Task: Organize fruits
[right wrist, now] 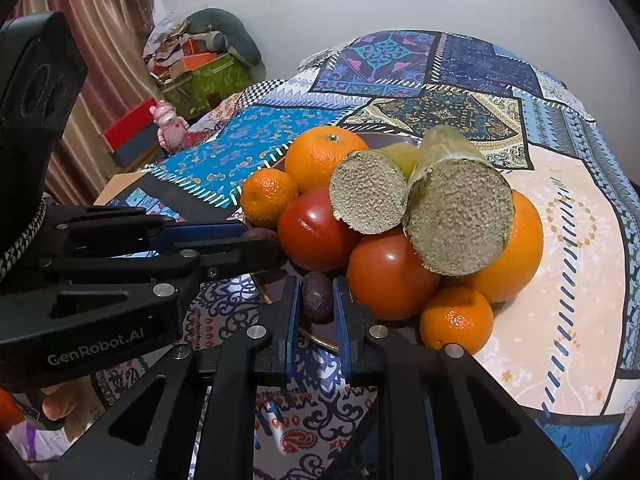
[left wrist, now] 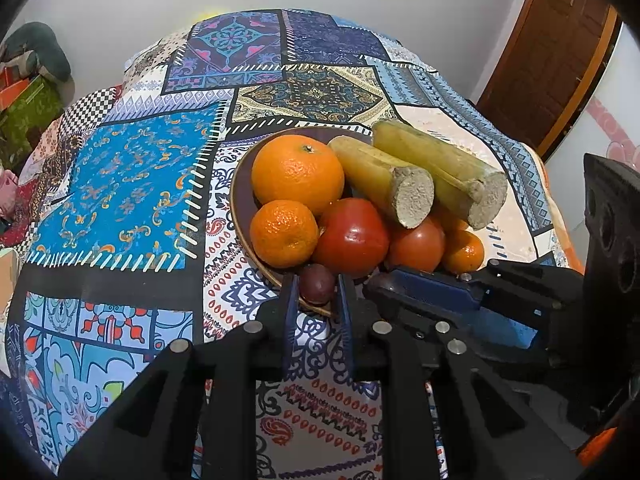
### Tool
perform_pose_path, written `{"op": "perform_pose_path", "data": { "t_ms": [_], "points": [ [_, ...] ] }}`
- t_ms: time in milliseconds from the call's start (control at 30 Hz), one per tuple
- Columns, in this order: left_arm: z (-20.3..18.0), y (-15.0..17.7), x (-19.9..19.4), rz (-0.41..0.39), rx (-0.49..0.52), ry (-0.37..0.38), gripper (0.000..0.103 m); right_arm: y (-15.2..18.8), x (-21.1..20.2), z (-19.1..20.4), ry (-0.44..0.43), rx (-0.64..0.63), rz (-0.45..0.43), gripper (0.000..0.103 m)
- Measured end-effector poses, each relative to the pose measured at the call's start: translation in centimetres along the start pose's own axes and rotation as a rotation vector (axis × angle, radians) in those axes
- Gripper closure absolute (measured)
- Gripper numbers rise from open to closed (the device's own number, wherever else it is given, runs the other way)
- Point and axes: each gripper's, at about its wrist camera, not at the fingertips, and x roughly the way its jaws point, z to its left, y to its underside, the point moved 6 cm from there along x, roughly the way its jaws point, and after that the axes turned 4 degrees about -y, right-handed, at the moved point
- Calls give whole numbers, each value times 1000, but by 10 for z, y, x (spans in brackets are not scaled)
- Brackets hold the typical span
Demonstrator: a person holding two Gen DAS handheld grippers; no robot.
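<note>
A brown plate (left wrist: pixel 240 200) holds a large orange (left wrist: pixel 298 174), small oranges (left wrist: pixel 284 234), two tomatoes (left wrist: pixel 352 236) and two cut cane pieces (left wrist: pixel 384 176). At the plate's near rim, my left gripper (left wrist: pixel 318 286) is shut on a small dark purple fruit (left wrist: pixel 317 280) that rests on the plate. In the right wrist view, my right gripper (right wrist: pixel 316 284) is shut on a second small purple fruit (right wrist: pixel 316 300) below the tomatoes (right wrist: pixel 388 276). The left gripper (right wrist: pixel 272 244) reaches in from the left there. The right gripper (left wrist: pixel 374 284) comes in from the right in the left wrist view.
A patchwork cloth (left wrist: pixel 132 192) covers the table, with open cloth left of and behind the plate. A pink toy (right wrist: pixel 168 126) and cluttered boxes (right wrist: pixel 204 72) stand beyond the table's left edge. At the right there is a wooden door (left wrist: pixel 560 52).
</note>
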Motion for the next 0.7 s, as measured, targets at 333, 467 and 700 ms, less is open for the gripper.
{"op": "perform_pose_path", "data": {
  "t_ms": [333, 467, 700],
  "points": [
    [2, 6, -12, -18, -5, -4, 82, 2, -11, -1, -3, 20, -4, 84],
    [2, 8, -28, -43, -7, -2, 82, 1, -26, 2, -5, 27, -26, 84],
    [-1, 5, -89, -163, -25, -16, 82, -9, -86, 16, 28, 7, -141, 84]
  ]
}}
